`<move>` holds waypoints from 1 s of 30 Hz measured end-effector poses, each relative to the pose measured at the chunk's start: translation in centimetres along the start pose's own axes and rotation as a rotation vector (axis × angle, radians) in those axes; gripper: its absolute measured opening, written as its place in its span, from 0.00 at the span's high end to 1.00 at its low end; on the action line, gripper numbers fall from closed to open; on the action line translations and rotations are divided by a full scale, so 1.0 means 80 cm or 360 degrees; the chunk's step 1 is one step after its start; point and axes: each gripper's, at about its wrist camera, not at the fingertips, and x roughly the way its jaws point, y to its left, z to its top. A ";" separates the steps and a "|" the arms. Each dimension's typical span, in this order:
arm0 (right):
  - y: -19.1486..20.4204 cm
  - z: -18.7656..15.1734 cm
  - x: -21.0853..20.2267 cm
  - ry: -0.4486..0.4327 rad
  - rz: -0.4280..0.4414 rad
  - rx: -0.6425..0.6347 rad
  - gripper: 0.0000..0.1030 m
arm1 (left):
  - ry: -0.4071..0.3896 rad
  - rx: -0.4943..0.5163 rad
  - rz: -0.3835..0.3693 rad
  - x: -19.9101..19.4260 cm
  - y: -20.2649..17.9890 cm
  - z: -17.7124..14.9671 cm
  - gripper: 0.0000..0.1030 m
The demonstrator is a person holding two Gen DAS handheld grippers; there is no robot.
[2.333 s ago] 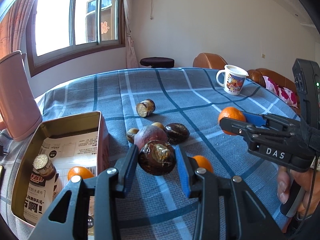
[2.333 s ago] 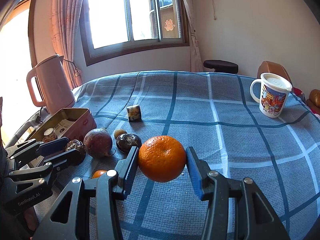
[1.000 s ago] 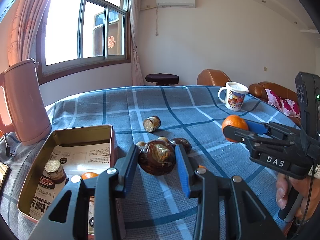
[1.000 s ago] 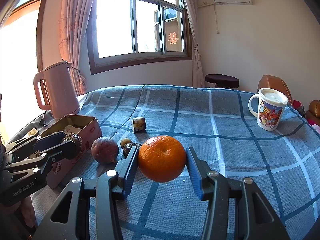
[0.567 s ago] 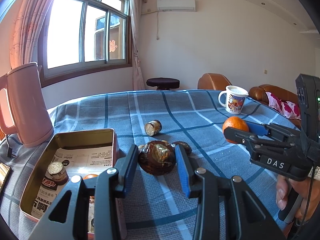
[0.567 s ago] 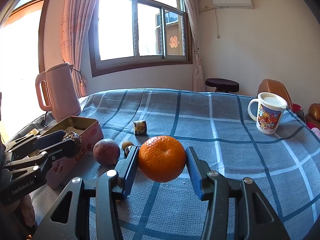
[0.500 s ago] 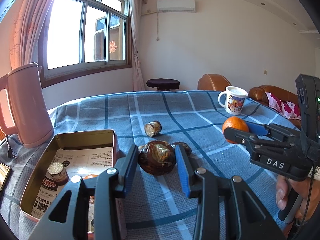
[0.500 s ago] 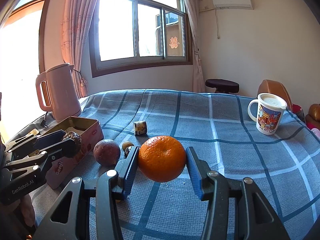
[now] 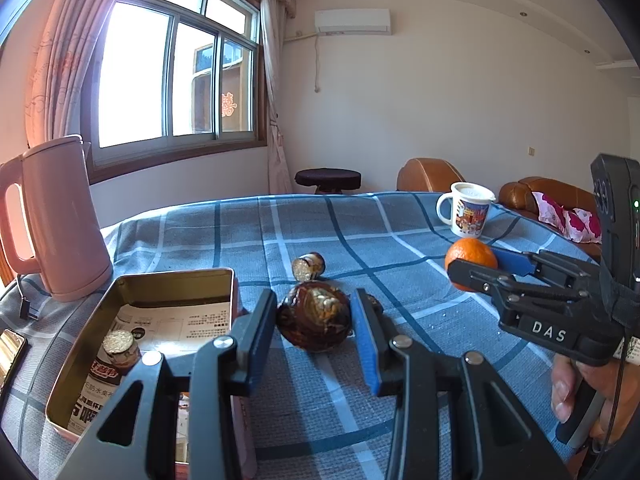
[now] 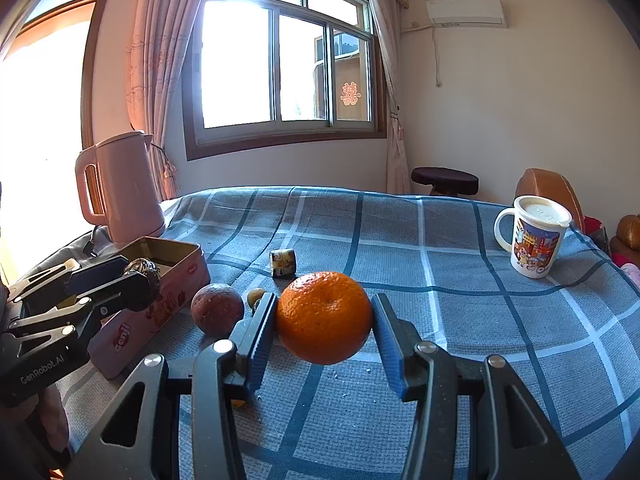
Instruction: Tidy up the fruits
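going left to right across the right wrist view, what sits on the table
pink plastic kettle → pink metal tin → round purple-brown fruit → small wrapped cube → orange held in the right tongs → white cartoon-print mug

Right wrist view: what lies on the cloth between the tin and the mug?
A small wrapped cube near the tin; from there to the mug the cloth is bare.

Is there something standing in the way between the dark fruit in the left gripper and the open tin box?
Nothing visible does. The left gripper holds the dark fruit beside the tin box, whose open top is uncovered; a small can lies inside, with bare floor around it.
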 end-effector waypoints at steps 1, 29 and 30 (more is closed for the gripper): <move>0.001 0.000 0.000 -0.0004 -0.0001 -0.0003 0.52 | -0.0003 -0.0001 0.0003 -0.001 0.000 0.000 0.61; 0.018 0.000 -0.027 -0.0178 -0.0030 -0.0101 0.52 | -0.0183 0.0020 0.0067 -0.027 -0.002 -0.002 0.61; 0.019 0.000 -0.026 -0.0170 -0.0035 -0.0111 0.52 | -0.0186 0.0017 0.0068 -0.028 -0.001 -0.002 0.61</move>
